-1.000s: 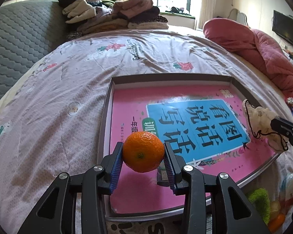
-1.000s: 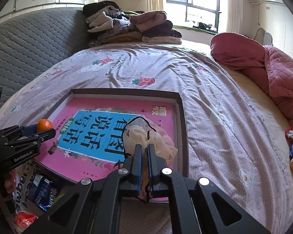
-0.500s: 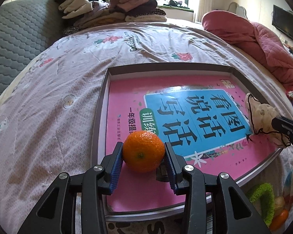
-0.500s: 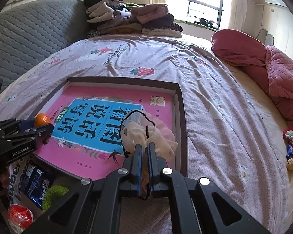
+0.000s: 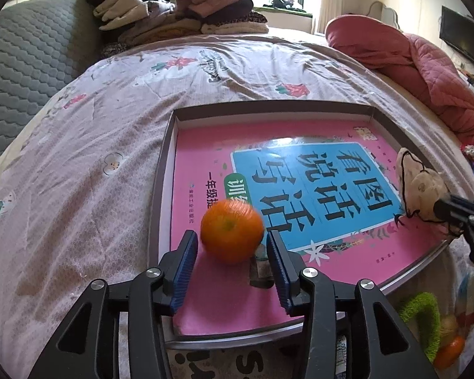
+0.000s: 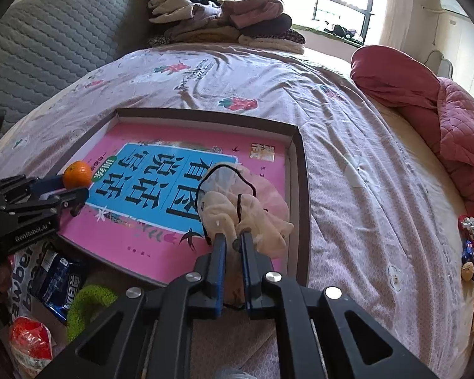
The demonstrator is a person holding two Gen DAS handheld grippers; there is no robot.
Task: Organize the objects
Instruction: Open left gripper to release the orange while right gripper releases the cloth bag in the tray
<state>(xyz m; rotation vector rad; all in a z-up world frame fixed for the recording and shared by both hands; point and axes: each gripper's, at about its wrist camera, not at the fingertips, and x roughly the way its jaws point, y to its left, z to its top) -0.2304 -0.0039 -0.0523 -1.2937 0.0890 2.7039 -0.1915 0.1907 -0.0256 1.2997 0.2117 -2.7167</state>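
Note:
An orange mandarin lies, blurred, on the pink book inside a shallow grey box on the bed. My left gripper is open around it, the blue pads clear of its sides. The mandarin also shows in the right wrist view. My right gripper is shut on a cream mesh pouch with a black drawstring, held over the box's right part. The pouch shows in the left wrist view too.
Folded clothes are piled at the far end of the bed. A pink quilt lies at the right. Near the front edge are a green fuzzy item, a blue packet and a red packet. Small toys lie at the right.
My left gripper has opened and let go of the mandarin, which now lies on the pink book and is blurred. My right gripper still holds the pouch over the box.

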